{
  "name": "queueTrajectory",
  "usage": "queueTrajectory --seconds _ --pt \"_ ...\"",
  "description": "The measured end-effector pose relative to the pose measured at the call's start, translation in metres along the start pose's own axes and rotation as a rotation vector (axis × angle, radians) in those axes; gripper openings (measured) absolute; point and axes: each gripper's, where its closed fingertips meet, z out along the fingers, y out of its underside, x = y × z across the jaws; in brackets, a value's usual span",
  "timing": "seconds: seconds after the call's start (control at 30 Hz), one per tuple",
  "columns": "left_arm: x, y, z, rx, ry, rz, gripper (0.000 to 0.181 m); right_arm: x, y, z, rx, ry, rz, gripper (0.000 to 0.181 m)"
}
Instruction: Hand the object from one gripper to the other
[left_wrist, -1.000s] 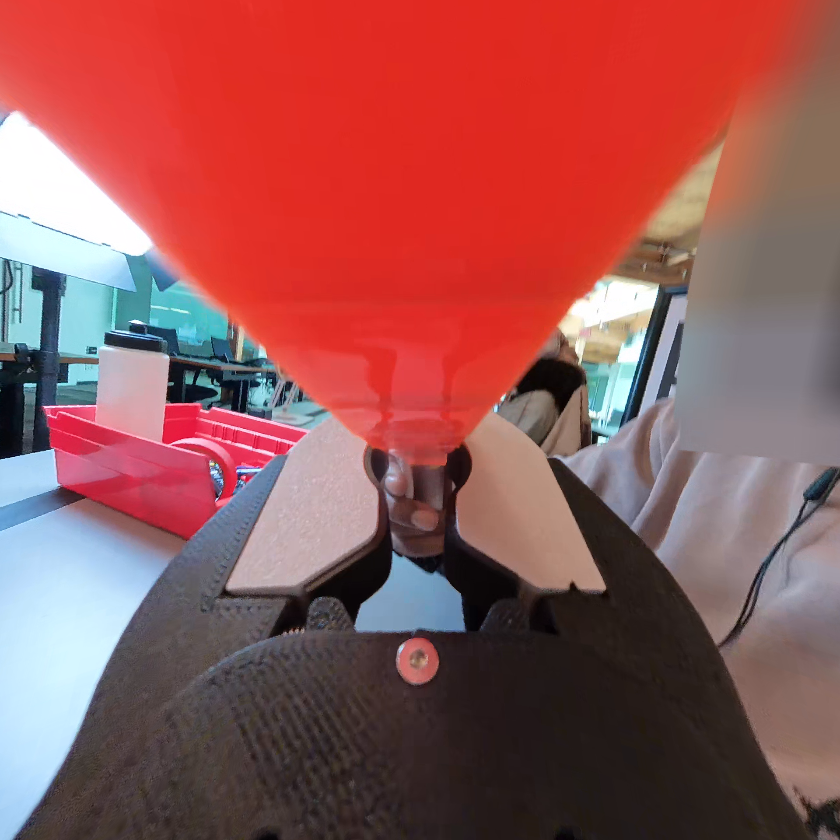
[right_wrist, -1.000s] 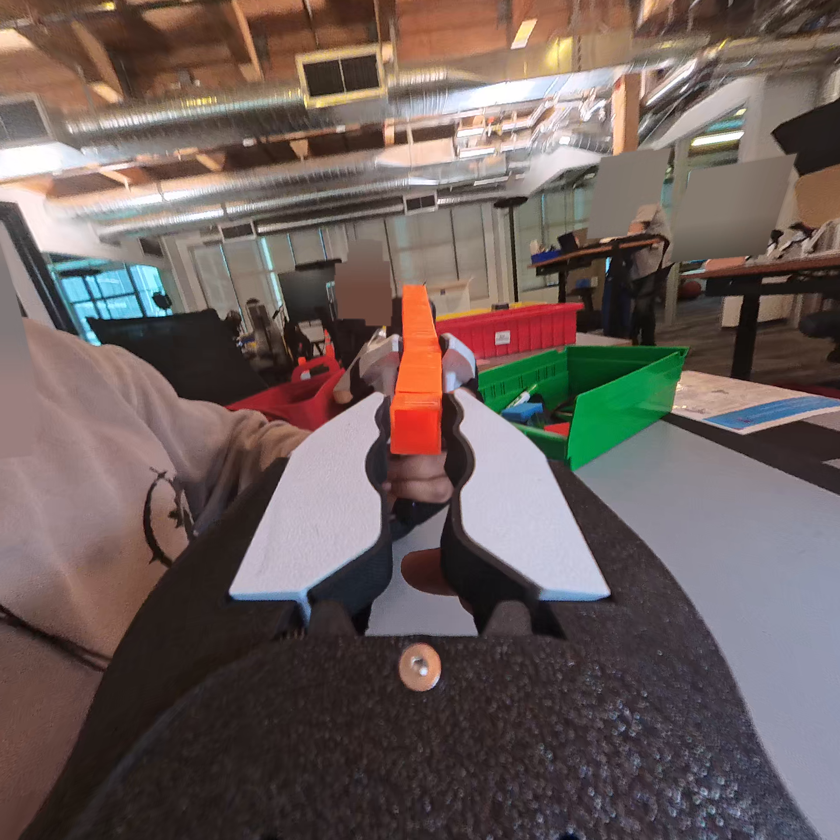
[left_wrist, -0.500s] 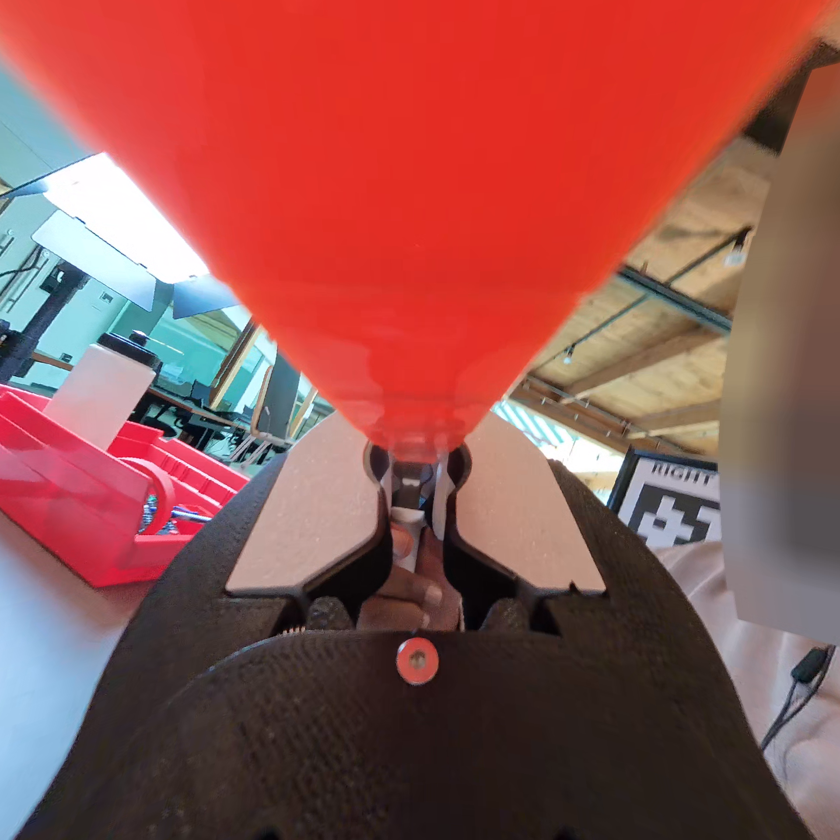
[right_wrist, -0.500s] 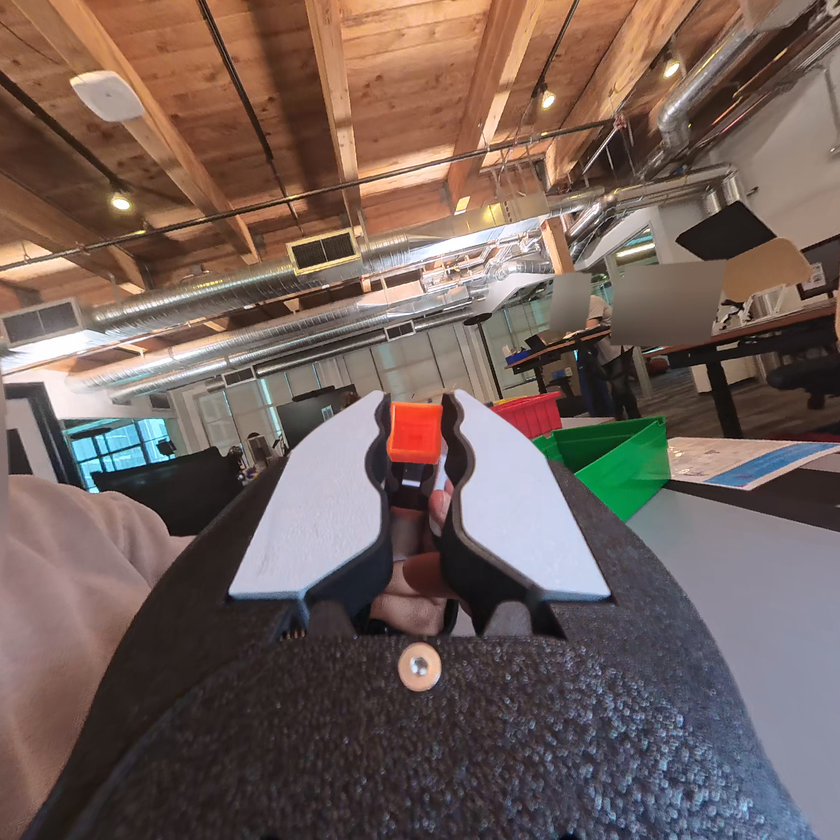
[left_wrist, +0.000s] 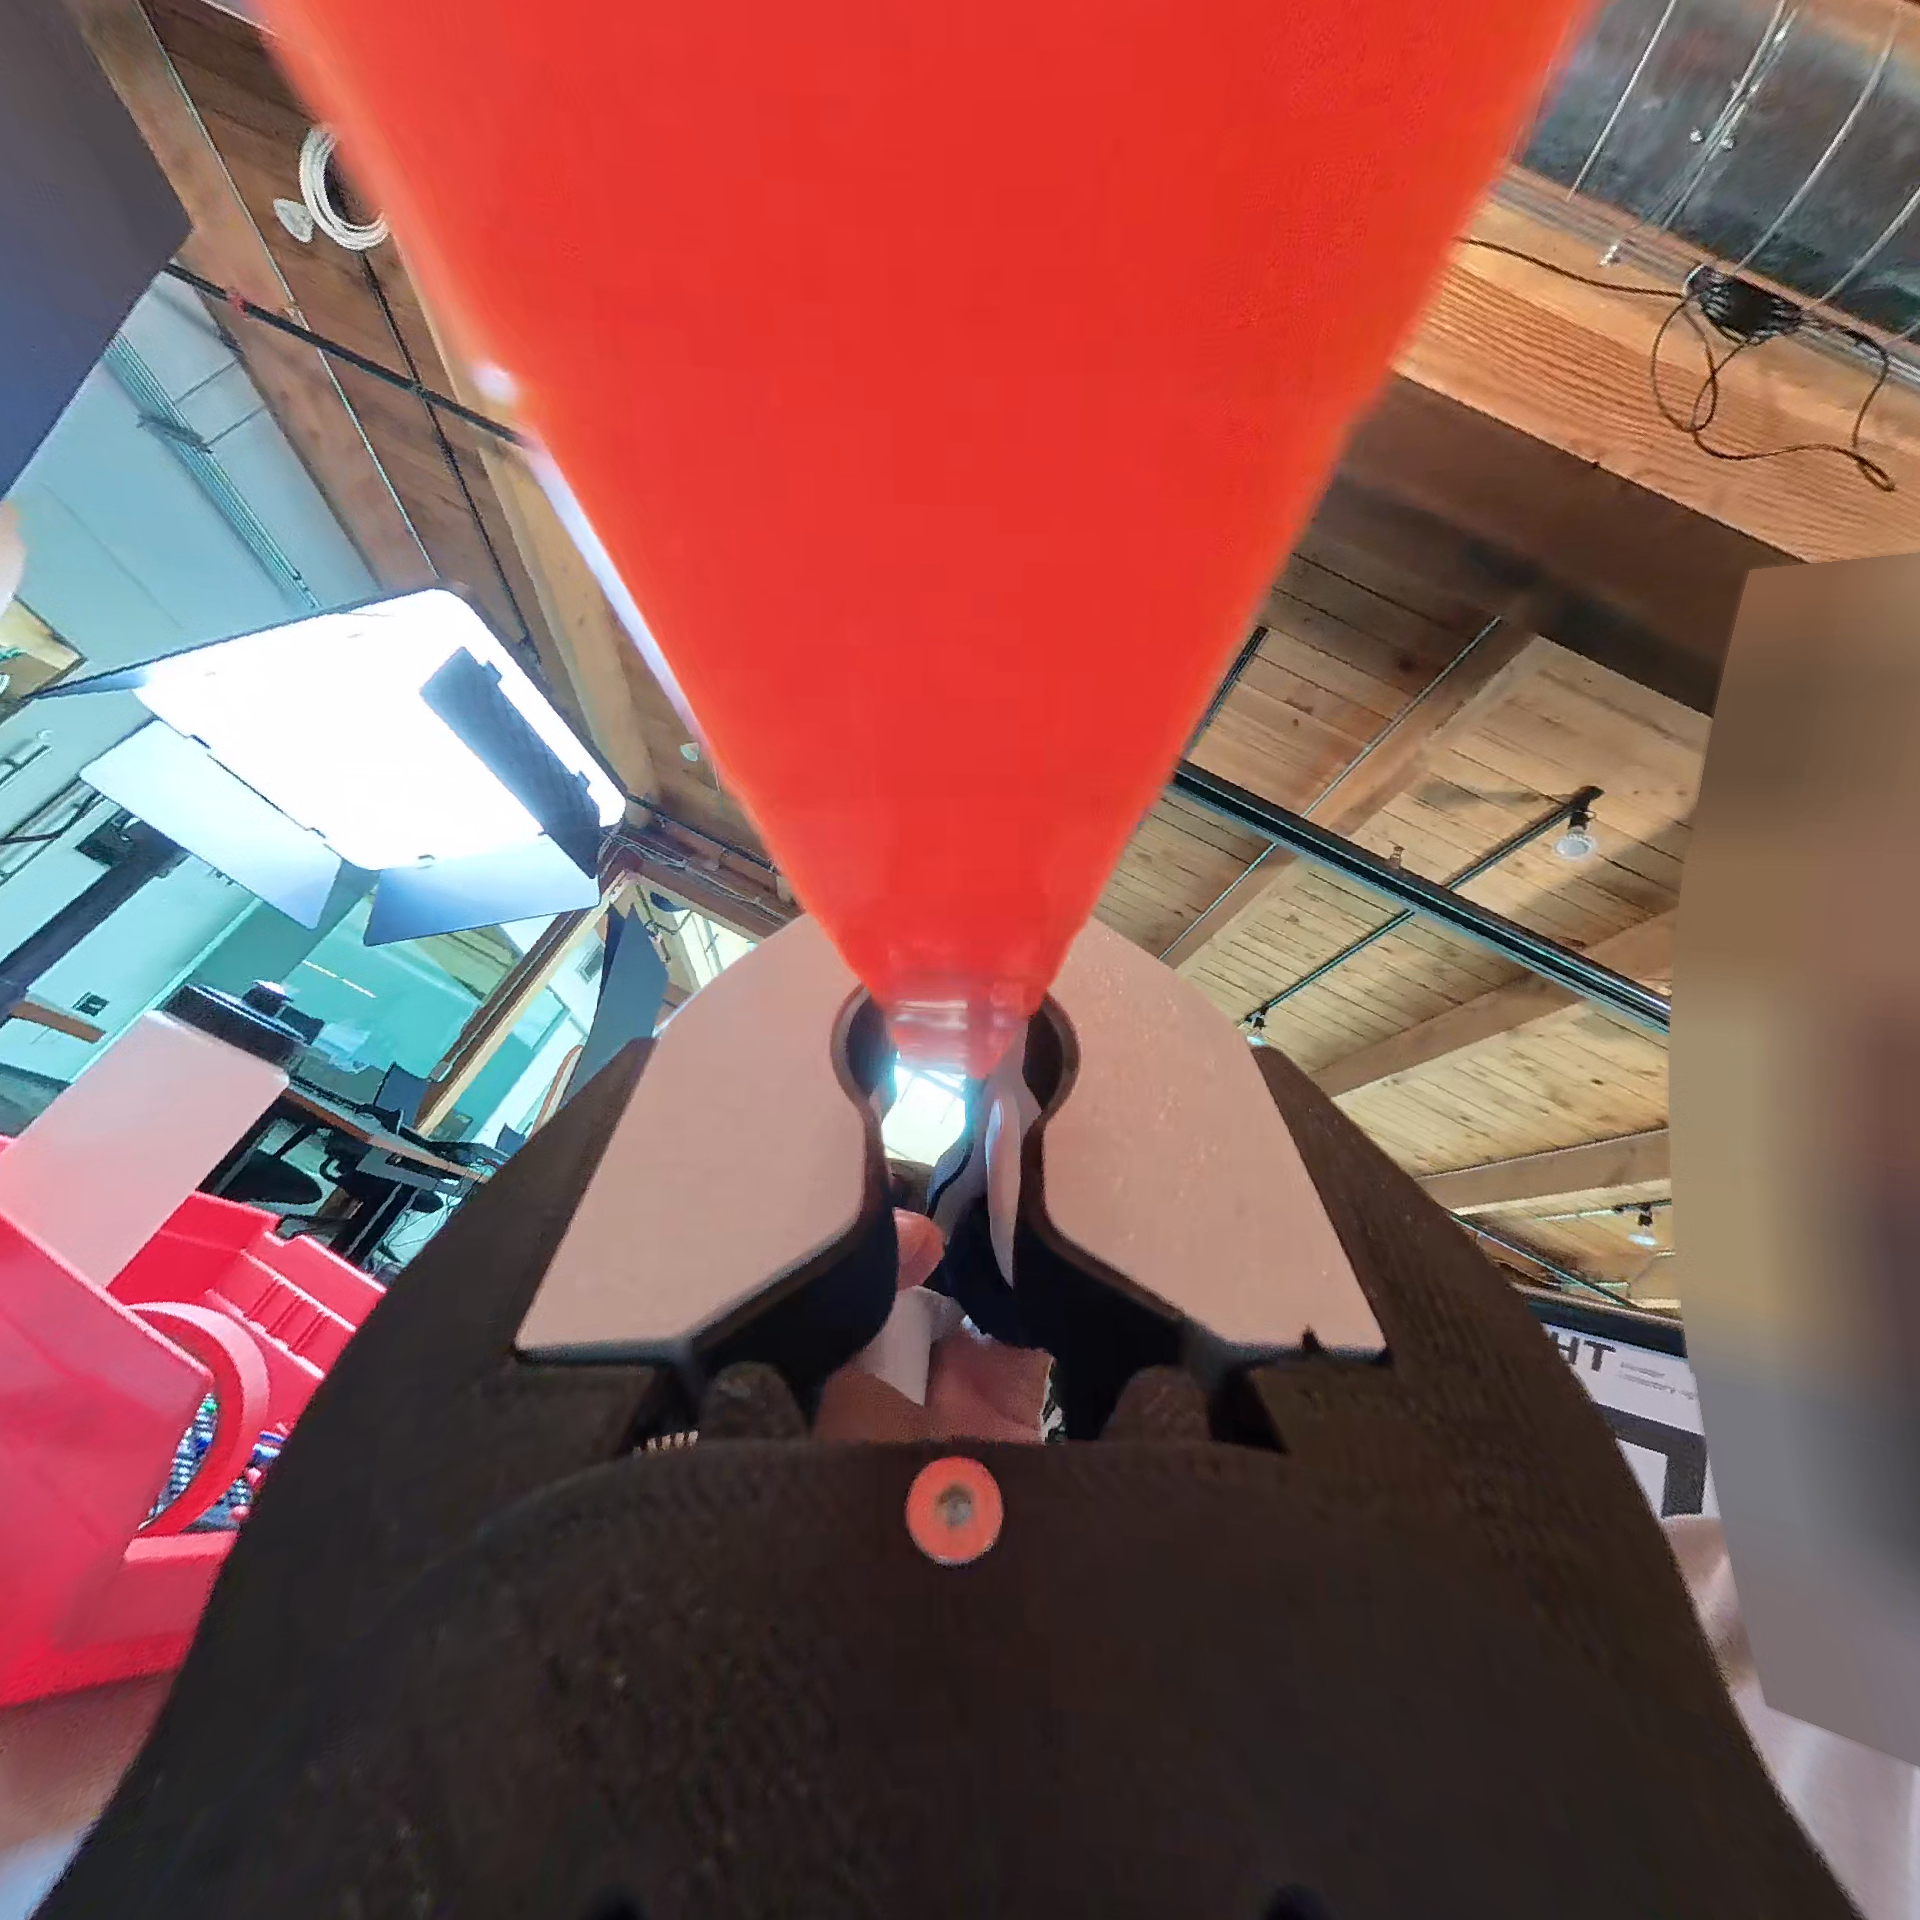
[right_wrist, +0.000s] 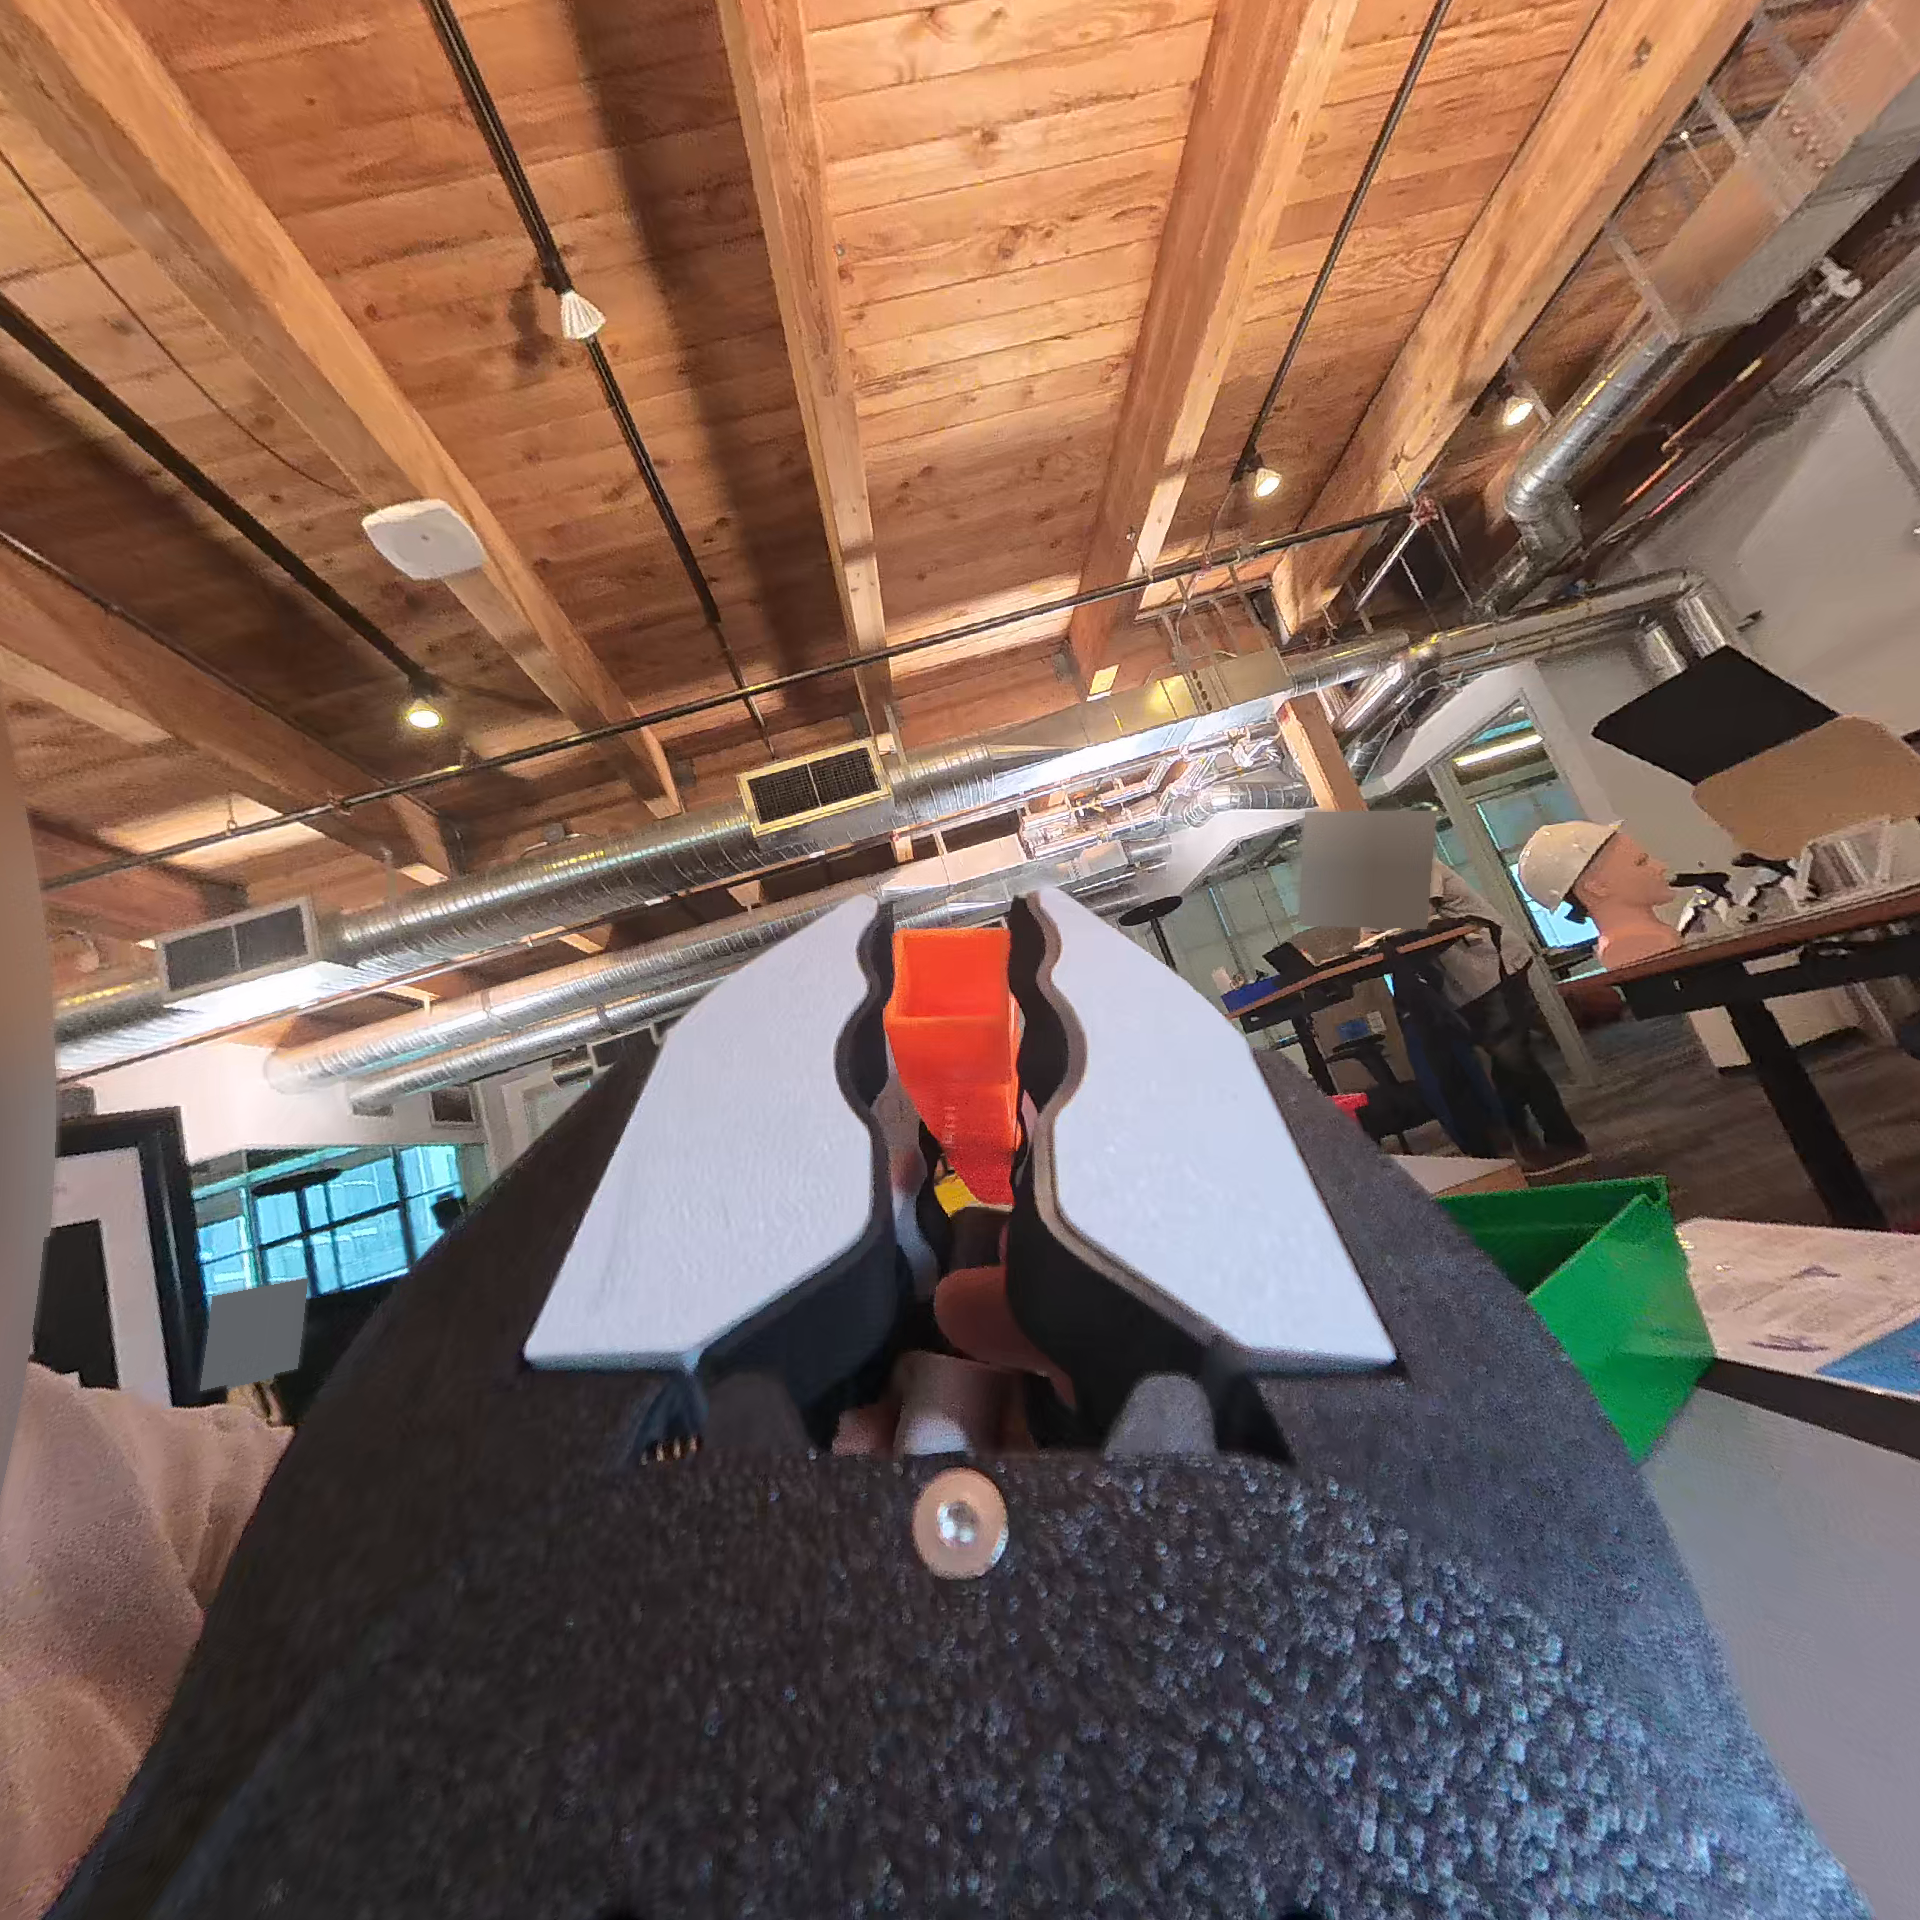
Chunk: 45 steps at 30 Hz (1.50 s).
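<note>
Both wrist views tilted up along their tools toward the wooden ceiling (right_wrist: 935, 312), orange object (left_wrist: 935, 416) close to both lenses.

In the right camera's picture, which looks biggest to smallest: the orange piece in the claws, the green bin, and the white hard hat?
1. Green bin
2. Orange piece, though it sits far nearer the camera
3. White hard hat, farthest off

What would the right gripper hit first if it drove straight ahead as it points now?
The right gripper already has the orange bar between its fingers. Beyond its tips only the distant wooden ceiling shows, so the way looks free; depth is unclear.
</note>
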Motion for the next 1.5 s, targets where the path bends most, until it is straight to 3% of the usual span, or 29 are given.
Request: queueTrajectory --seconds 0.5,0.67,1.0,1.1,1.23,1.4,1.5 --pt "-0.016 0.003 -0.009 0.11 -0.063 -0.093 0.023 0.013 0.004 -0.002 0.086 0.057 0.029 0.021" --pt "-0.016 -0.012 -0.01 0.115 -0.061 -0.078 0.023 0.011 0.019 -0.003 -0.007 0.04 -0.005 0.021" --pt "-0.021 -0.008 -0.016 0.033 -0.054 -0.048 0.023 0.015 0.024 -0.007 -0.155 0.005 -0.057 0.022" --pt "-0.025 -0.008 -0.022 -0.003 -0.068 -0.009 0.023 0.021 0.036 -0.015 -0.3 0.001 -0.071 0.022" --pt "-0.034 0.0 -0.037 -0.115 -0.078 0.033 0.023 0.043 0.064 -0.05 -0.582 0.044 -0.063 0.028" --pt "-0.045 0.014 -0.043 -0.197 -0.08 0.046 0.023 0.057 0.089 -0.08 -0.732 0.057 -0.057 0.032" --pt "-0.046 0.005 -0.045 -0.199 -0.086 0.094 0.022 0.076 0.105 -0.101 -0.963 0.127 -0.143 0.032"
